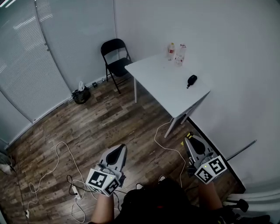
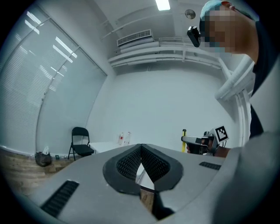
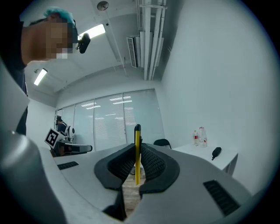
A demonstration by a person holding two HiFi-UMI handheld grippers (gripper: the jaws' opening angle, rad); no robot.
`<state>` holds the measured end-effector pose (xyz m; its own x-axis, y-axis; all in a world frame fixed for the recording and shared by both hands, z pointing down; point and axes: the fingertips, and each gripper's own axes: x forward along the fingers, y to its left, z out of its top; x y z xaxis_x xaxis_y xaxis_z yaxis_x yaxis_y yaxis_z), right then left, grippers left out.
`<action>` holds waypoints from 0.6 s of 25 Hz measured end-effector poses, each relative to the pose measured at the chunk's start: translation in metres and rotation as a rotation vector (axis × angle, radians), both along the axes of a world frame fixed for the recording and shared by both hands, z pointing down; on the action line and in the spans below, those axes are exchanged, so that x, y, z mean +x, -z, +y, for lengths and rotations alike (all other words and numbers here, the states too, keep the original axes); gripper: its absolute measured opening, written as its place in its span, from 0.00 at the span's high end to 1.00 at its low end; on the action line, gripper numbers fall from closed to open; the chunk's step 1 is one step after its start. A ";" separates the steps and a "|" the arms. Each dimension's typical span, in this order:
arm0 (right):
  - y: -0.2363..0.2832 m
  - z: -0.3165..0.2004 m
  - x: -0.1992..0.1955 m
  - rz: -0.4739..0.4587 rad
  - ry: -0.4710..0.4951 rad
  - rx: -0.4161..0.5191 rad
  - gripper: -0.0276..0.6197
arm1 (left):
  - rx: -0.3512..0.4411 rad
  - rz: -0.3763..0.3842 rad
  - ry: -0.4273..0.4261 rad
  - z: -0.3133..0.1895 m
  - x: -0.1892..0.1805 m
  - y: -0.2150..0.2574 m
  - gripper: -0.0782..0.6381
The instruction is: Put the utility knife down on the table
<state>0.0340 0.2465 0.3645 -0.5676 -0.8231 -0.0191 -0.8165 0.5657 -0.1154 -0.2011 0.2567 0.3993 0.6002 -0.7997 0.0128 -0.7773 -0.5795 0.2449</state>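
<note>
Even, cool light is cast by ceiling panels (image 2: 162,4) above the table (image 1: 162,74) (faint shadow beneath it); gripper views are warped toward edges.

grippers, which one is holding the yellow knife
The right gripper: the yellow utility knife stands upright, clamped in its jaws. The left gripper has its jaws closed together on nothing.

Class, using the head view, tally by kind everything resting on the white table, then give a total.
Bottles: 2
Small black object: 1
Total: 3
</note>
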 end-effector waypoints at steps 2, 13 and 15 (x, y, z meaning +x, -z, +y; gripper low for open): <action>-0.004 -0.009 0.001 -0.012 -0.011 -0.019 0.88 | -0.003 -0.006 -0.012 -0.009 0.000 -0.002 0.86; -0.016 -0.102 0.012 -0.085 -0.002 -0.040 0.88 | 0.002 -0.042 0.021 -0.088 0.000 -0.005 0.86; -0.017 -0.127 0.017 -0.107 0.007 -0.047 0.88 | -0.006 -0.046 0.031 -0.110 0.003 -0.005 0.86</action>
